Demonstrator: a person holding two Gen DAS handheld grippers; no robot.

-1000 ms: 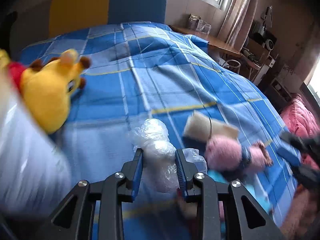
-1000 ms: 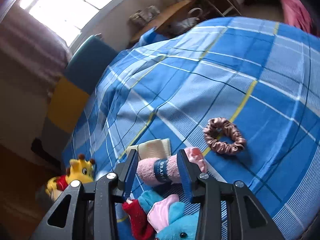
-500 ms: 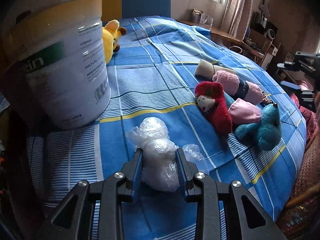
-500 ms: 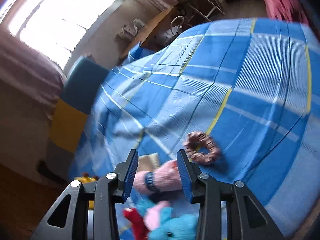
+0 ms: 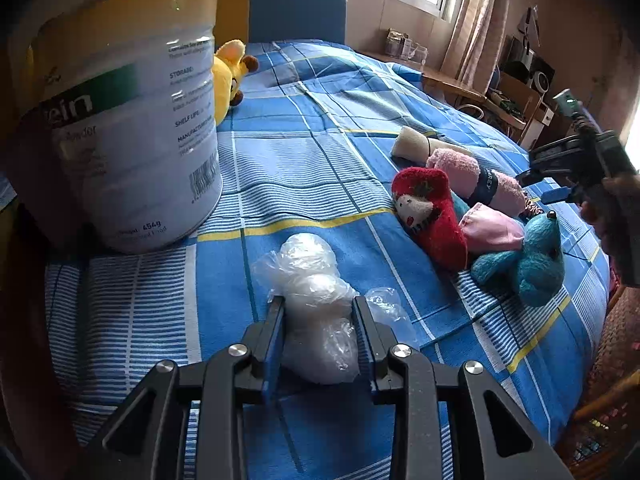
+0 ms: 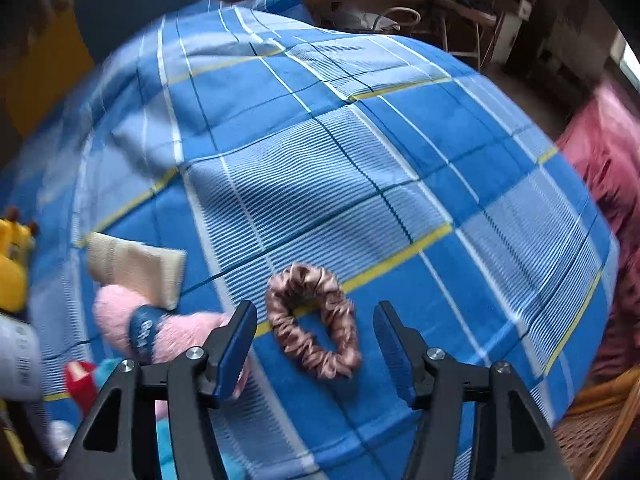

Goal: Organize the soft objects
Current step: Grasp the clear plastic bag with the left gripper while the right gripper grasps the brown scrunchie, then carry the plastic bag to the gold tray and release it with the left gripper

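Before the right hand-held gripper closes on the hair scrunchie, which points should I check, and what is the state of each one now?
1. Right hand-held gripper open wide enough: ok, the jaws stand apart.
2. Scrunchie between the fingers: ok, it lies in the gap on the bedspread.
3. Fingers low enough to touch the scrunchie: cannot tell from this view.
4. Pink fuzzy sock out of the way: not ok, it lies right at the left finger.
5. Left hand-held gripper secure on its plastic bag: ok, shut on it.
6. Tin can upright on the bed: ok.
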